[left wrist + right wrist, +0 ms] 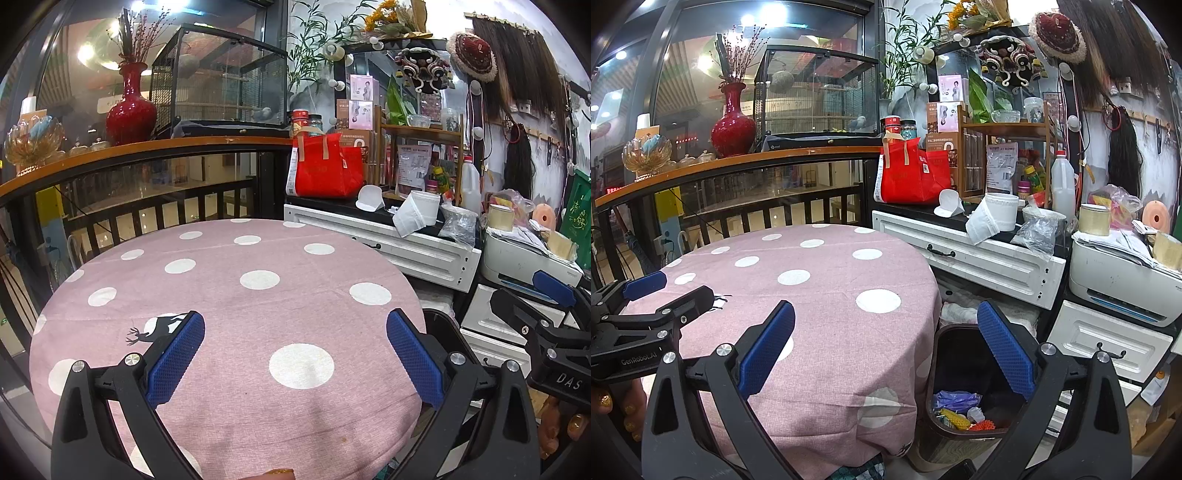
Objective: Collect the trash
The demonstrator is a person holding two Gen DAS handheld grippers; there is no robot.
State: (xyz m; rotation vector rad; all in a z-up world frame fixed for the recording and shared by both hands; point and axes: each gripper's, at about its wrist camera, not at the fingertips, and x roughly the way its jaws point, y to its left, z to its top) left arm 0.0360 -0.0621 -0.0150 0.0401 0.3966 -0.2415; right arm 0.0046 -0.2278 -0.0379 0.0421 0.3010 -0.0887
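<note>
My left gripper (pixel 295 354) is open and empty above the round table with a pink polka-dot cloth (pixel 229 295). My right gripper (pixel 886 350) is open and empty, over the table's right edge (pixel 827 288) and a dark trash bin (pixel 960 435) on the floor. The bin holds several pieces of trash (pixel 956 410): blue, yellow, white and orange bits. The bin's rim also shows in the left wrist view (pixel 443 325). The right gripper shows at the right of the left wrist view (pixel 546 295), the left gripper at the left of the right wrist view (pixel 657 291).
A white cabinet (pixel 979 254) stands right of the table, with a red bag (pixel 912 173), cups and bottles on it. A white printer (pixel 1123 280) sits further right. A dark railing with a wooden ledge (pixel 147 151) and a red vase (pixel 131 107) runs behind the table.
</note>
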